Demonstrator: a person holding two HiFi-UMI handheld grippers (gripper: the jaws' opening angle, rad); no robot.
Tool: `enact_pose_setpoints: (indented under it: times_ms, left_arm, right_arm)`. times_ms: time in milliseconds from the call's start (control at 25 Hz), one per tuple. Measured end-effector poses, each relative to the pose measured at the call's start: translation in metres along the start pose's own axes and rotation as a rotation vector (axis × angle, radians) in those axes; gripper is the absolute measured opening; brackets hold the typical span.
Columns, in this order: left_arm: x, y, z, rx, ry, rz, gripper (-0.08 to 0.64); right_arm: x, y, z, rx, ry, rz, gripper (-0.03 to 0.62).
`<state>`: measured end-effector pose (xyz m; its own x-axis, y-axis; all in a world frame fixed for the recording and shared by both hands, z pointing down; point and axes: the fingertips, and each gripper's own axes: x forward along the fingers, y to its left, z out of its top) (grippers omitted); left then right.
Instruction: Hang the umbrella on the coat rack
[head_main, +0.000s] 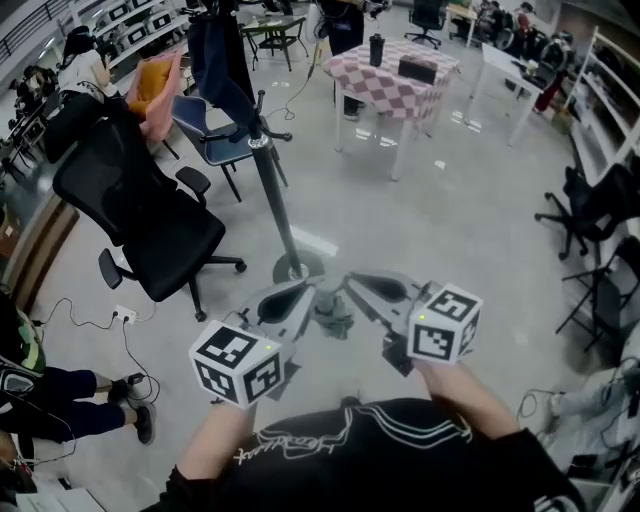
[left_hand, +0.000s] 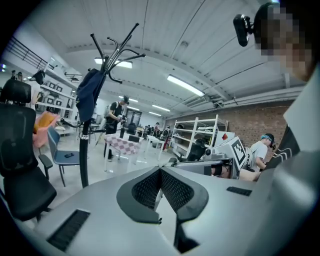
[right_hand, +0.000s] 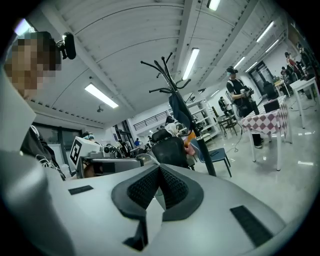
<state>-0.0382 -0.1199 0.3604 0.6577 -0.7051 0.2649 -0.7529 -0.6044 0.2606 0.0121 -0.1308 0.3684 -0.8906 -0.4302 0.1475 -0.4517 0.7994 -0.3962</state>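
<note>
Folded navy-blue umbrella (head_main: 215, 60) hangs off a hook of the black metal coat rack (head_main: 272, 190). Pinched closed, empty, well short of rack: left tongs (head_main: 305, 293), right tongs (head_main: 352, 284). Risk: shallow hooking (seat unclear) lets umbrella slip.

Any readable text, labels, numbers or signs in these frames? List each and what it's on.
No text reads clearly.
White script print on the person's black shirt: too blurred to read.
Left marker cube and right marker cube: black-and-white square patterns only, no characters.
Red diamond sign on the shelving: too small to read.
</note>
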Motion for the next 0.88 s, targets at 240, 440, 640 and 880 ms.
enact_pose_setpoints:
  times_ms: [240, 440, 640, 880]
  left_arm:
    - [0.037, 0.021, 0.025, 0.007, -0.029, 0.058, -0.005]
    - [0.054, 0.040, 0.038, 0.024, -0.035, 0.088, -0.005]
    - [0.068, 0.071, 0.056, 0.006, -0.040, 0.089, -0.005]
    - [0.082, 0.109, 0.065, -0.021, -0.030, 0.066, -0.005]
  right_arm:
    - [0.015, -0.044, 0.031, -0.027, 0.002, 0.051, 0.009]
    - [0.033, -0.067, 0.049, -0.039, -0.011, 0.069, 0.009]
    - [0.059, -0.087, 0.064, -0.028, -0.016, 0.085, 0.009]
    - [0.091, -0.109, 0.072, -0.010, -0.001, 0.085, 0.009]
